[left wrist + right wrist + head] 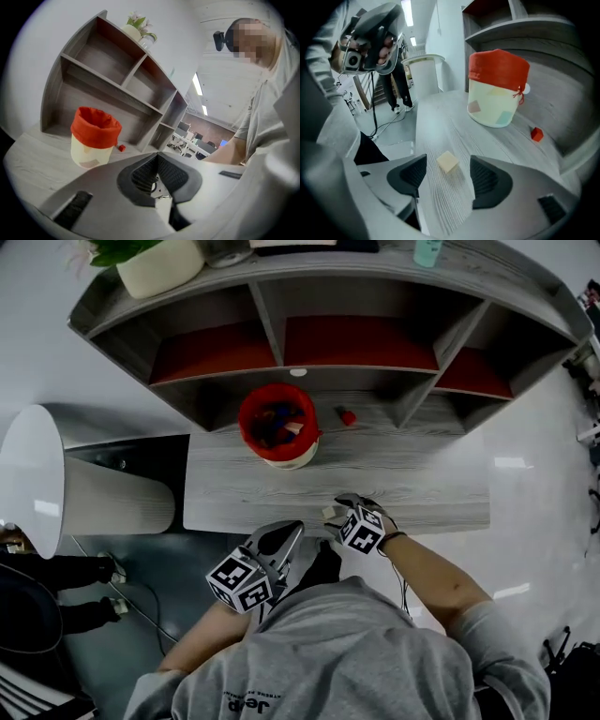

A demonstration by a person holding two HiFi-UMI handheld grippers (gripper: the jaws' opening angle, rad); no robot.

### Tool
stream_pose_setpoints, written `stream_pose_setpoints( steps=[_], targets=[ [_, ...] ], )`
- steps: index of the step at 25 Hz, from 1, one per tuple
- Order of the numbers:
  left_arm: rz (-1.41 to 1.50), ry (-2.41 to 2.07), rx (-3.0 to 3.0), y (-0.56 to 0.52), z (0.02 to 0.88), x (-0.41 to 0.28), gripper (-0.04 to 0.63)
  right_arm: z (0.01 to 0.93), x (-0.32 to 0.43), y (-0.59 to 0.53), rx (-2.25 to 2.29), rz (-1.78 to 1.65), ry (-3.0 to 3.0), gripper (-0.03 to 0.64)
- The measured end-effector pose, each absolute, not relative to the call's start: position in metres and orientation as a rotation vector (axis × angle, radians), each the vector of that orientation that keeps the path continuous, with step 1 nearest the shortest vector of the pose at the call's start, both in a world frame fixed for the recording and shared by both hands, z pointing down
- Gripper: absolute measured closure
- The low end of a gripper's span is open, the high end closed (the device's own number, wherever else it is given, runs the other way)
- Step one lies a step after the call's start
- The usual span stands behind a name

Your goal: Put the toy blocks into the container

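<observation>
R gripper [448, 169] spread, straddling cream block [448, 162] on counter [440, 122], pads not on it yet: pick step. Next: close, lift, carry to red-rimmed container [497, 89]. L gripper [157, 161] pressed together, empty. Count: 2 loose blocks (cream one + red block [536, 134] near container), 1 container.

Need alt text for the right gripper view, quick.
The right gripper, jaws open, straddles a cream block lying on the grey table, not touching it. Beyond stands the red-lined container, with a small red block on the table to its right.
</observation>
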State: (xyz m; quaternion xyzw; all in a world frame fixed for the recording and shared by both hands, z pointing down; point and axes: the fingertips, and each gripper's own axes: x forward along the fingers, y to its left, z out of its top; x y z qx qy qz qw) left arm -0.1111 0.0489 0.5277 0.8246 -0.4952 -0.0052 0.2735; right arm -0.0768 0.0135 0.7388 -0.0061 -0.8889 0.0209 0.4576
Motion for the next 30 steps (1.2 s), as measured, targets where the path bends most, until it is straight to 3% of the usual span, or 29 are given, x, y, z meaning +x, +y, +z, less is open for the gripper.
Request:
stream_pose_setpoints(
  steps=[4, 7, 11, 22, 30],
  targets=[
    [0.018, -1.339, 2.206, 0.066, 0.537, -0.109, 0.583, 0.760, -0.089, 0.013, -0.031, -0.026, -2.158, 0.321],
    [0.020, -1.365, 2.193, 0.074, 0.536, -0.116, 0.583, 0.772, -0.092, 0.015, -0.048, -0.052, -2.152, 0.396],
    [0.010, -1.406, 2.163, 0.081, 0.538, -0.130, 0.583, 0.759, -0.099, 0.011, -0.042, 0.003, -2.192, 0.403],
    [-0.091, -1.543, 2.196, 0.043, 0.499, -0.175, 0.583, 0.540, -0.145, -0.083, 0.203, -0.058, -2.535, 0.403],
    [-0.035, -1.644, 2.224, -0.006, 0.476, -0.211, 0.583, 0.491, -0.212, -0.113, 0.179, -0.192, -2.548, 0.403]
  ],
)
